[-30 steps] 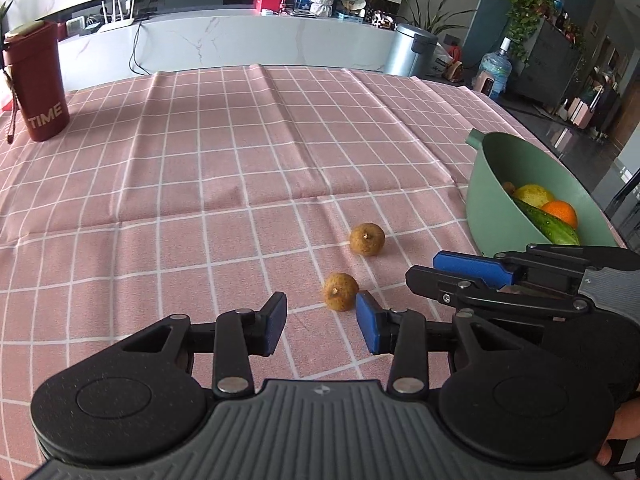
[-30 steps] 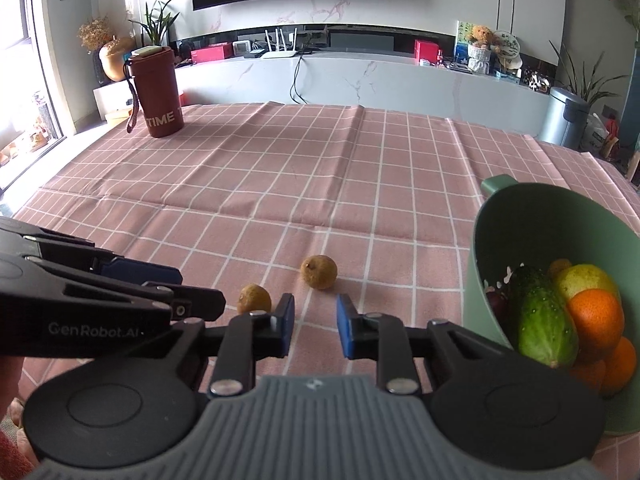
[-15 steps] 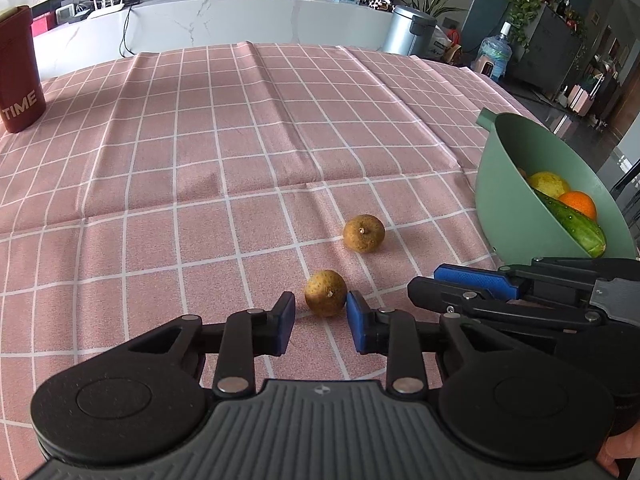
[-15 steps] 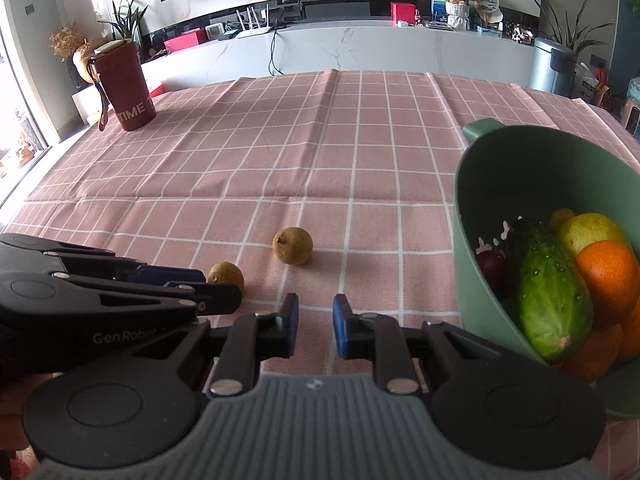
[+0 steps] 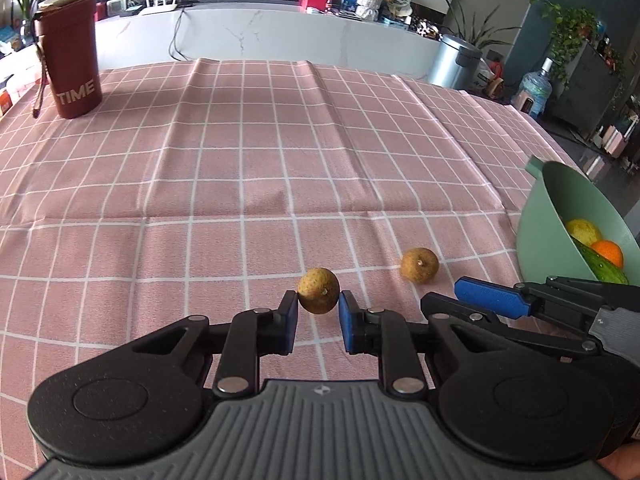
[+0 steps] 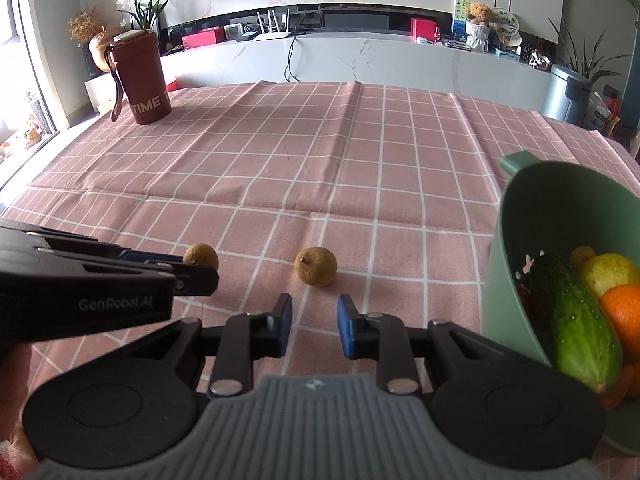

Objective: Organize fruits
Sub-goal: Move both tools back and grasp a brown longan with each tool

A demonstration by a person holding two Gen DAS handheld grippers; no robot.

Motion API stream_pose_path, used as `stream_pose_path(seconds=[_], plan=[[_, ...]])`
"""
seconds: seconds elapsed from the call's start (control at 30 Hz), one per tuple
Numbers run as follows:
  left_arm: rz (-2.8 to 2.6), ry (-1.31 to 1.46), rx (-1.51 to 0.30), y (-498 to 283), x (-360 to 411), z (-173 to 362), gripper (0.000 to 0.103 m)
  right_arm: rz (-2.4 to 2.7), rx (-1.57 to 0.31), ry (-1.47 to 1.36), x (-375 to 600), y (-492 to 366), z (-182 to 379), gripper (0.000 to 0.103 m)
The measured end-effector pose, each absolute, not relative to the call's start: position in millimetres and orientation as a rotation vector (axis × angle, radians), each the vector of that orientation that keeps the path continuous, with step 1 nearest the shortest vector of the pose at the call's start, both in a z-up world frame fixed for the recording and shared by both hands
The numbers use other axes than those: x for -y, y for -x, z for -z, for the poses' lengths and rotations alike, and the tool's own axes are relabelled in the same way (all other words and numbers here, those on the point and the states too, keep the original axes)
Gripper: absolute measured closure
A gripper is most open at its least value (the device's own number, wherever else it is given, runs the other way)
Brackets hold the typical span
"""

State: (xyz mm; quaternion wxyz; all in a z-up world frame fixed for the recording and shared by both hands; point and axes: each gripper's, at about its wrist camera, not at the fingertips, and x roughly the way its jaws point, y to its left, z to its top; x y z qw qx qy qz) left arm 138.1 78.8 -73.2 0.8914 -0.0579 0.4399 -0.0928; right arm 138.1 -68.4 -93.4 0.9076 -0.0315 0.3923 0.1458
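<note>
My left gripper (image 5: 318, 304) is shut on a small brown fruit (image 5: 318, 290) and holds it just above the pink checked cloth; it also shows at the left of the right wrist view (image 6: 201, 257). A second brown fruit (image 6: 315, 266) lies on the cloth just ahead of my right gripper (image 6: 314, 330), which is open and empty; this fruit also shows in the left wrist view (image 5: 419, 265). A green bowl (image 6: 520, 216) at the right holds a cucumber (image 6: 576, 320), an orange (image 6: 622, 310) and a yellow fruit (image 6: 610, 272).
A dark red tumbler marked TIME (image 5: 72, 56) stands at the far left of the table (image 5: 240, 140). The green bowl (image 5: 560, 216) sits near the table's right edge. A white counter with clutter runs behind the table.
My left gripper has closed on the nearer brown fruit and lifted it off the cloth. The right gripper has opened a little wider and stays behind the other fruit.
</note>
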Motion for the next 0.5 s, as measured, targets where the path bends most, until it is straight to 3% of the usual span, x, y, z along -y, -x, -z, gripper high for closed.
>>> stream_pose_path(seconds=[0.13, 0.5], plan=[[0.169, 0.150, -0.905, -141, -85, 71, 0.079, -0.313, -0.770, 0.089, 63, -140, 94, 0.069], [0.156, 0.191, -0.925, -148, -92, 79, 0.079, -0.289, -0.760, 0.106, 60, -155, 101, 0.069]])
